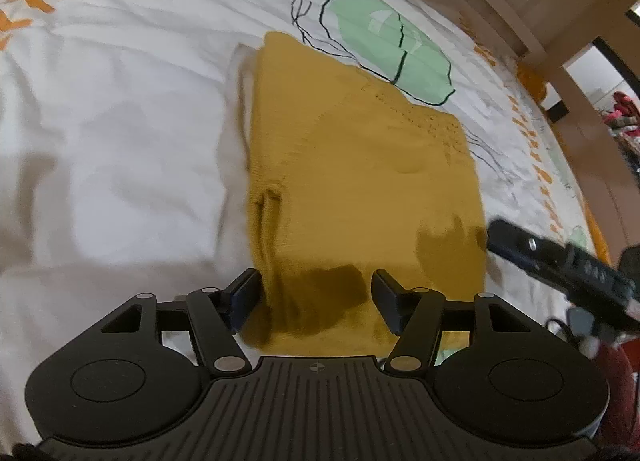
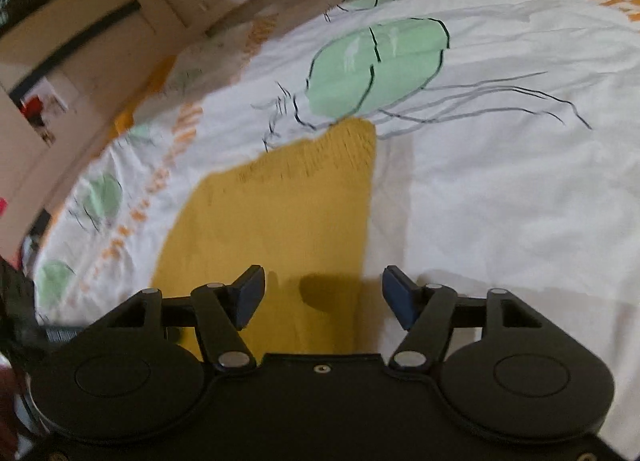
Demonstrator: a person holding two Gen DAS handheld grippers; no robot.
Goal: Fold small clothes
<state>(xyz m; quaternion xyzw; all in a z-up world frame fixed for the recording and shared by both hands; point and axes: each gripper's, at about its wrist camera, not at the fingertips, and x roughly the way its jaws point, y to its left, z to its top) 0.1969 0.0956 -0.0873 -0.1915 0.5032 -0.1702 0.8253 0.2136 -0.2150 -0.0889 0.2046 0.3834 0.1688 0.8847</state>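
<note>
The mustard-yellow knitted garment (image 1: 360, 181) lies folded just below the bedsheet's green blob (image 1: 384, 49). Both the left gripper (image 1: 316, 301) and right gripper (image 2: 323, 297) gape wide, empty; a shallow pinch might drag only the top layer, undoing the fold.

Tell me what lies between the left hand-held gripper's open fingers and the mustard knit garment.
Nothing: in the left wrist view the left hand-held gripper hangs open right over the near edge of the mustard knit garment, whose fabric shows bare between the fingers.
</note>
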